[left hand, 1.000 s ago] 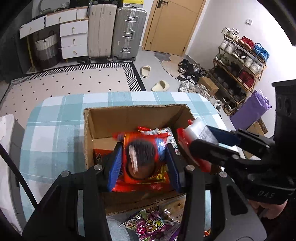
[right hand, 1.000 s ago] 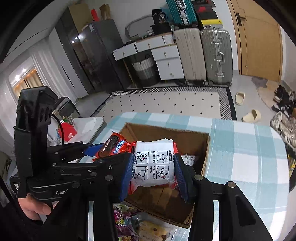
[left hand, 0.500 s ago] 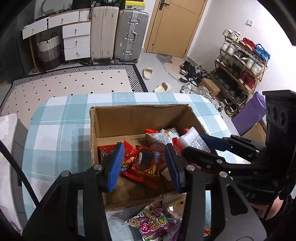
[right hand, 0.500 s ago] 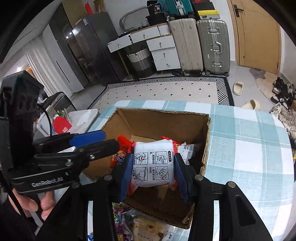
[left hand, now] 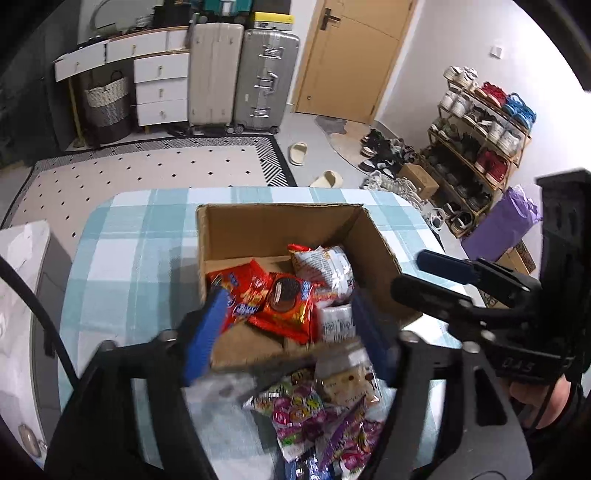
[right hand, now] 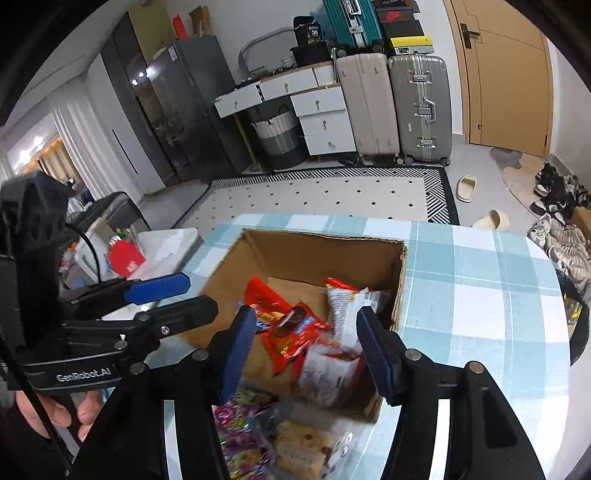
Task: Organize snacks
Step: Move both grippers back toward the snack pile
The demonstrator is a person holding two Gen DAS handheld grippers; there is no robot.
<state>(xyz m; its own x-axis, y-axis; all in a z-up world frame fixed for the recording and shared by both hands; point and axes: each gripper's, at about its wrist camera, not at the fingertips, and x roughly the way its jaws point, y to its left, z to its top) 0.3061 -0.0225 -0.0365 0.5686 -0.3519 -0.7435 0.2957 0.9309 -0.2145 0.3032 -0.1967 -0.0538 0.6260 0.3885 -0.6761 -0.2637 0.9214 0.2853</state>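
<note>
From the left wrist, the left gripper (left hand: 284,328) has just been opening; it holds nothing. A red cookie packet (left hand: 286,301) lies in the cardboard box (left hand: 273,225) on the checked tablecloth (left hand: 122,251). Near packets look blurry. From the right wrist, the right gripper (right hand: 304,347), also just opening, is empty over a blurry white packet (right hand: 328,369).

"GenRobot.AI" in white on the black body of the left claw (right hand: 177,295), "30" on a black bag (right hand: 309,31) atop the drawer unit, snack packet print too blurred to read
</note>
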